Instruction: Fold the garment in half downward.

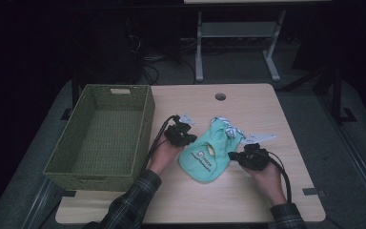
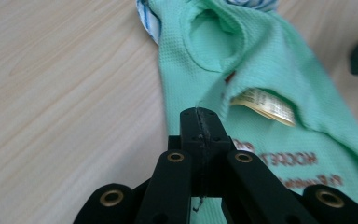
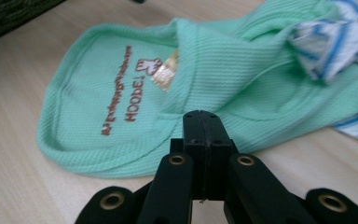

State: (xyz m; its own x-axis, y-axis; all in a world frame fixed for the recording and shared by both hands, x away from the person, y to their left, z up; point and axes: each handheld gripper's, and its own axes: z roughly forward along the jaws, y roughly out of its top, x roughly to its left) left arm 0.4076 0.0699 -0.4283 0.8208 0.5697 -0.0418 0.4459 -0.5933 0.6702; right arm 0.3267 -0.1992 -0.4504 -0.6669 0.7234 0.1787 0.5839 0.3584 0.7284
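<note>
While both hands sit low near the front half of the counter (image 1: 248, 200), the thing between them is a small mint-green garment (image 1: 208, 153), looks like a tiny hoodie-type top with brown lettering printed on it and a blue-and-white striped bit (image 1: 229, 129) bunched at its far end. It lies crumpled a little toward the front of the counter's middle, roughly halfway between the left and right edges. The left claw (image 2: 199, 122) has its jaws pressed together, and in the left gripper view the tips sit right at the garment's left edge by the neck opening, where a yellowish label (image 2: 265, 105) pokes out; honestly can't tell if fabric is actually pinched in there or if it's just resting on it. The right claw (image 3: 203, 125) is also closed up tight, tips at the garment's hem on the other side, touching or just beside the cloth, same deal, no way to say if it's got a grip. Over by the counter's left edge there's a green woven basket (image 1: 142, 125), well apart from the garment. A round cable hole (image 1: 220, 97) sits near the counter's far edge.
</note>
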